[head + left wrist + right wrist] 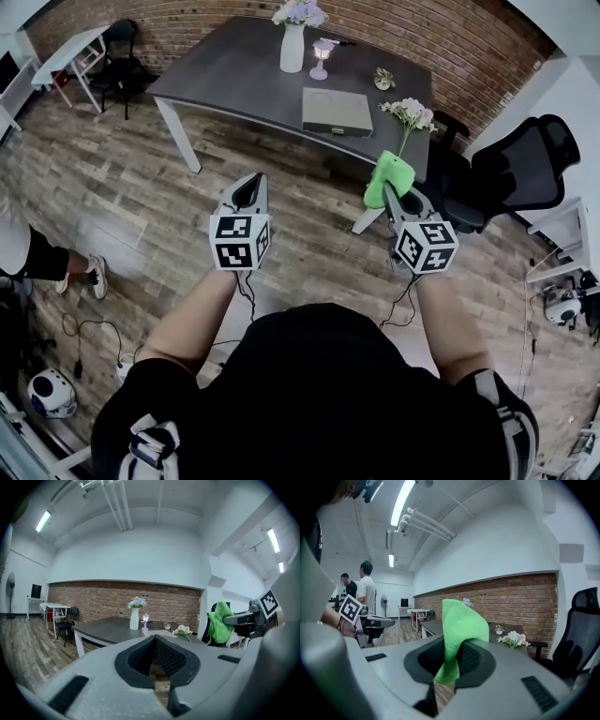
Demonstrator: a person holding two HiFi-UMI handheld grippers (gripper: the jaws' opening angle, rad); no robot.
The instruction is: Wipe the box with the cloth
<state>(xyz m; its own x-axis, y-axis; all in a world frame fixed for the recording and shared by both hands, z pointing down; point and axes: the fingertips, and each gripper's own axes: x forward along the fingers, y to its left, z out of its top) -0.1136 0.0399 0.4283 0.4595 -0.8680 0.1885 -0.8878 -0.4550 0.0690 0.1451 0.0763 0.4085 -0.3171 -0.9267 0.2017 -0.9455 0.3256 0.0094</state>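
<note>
A flat grey-green box lies on the dark grey table, near its front right part. My right gripper is shut on a bright green cloth, which sticks up between the jaws. It hovers over the floor just in front of the table's right end. My left gripper is shut with nothing in it, jaws meeting at the tip, held over the floor well short of the table. The green cloth also shows at the right in the left gripper view.
On the table stand a white vase of flowers, a small lamp, a little pot and a flower sprig. A black office chair stands to the right. Two people stand in the distance. A person's leg is at left.
</note>
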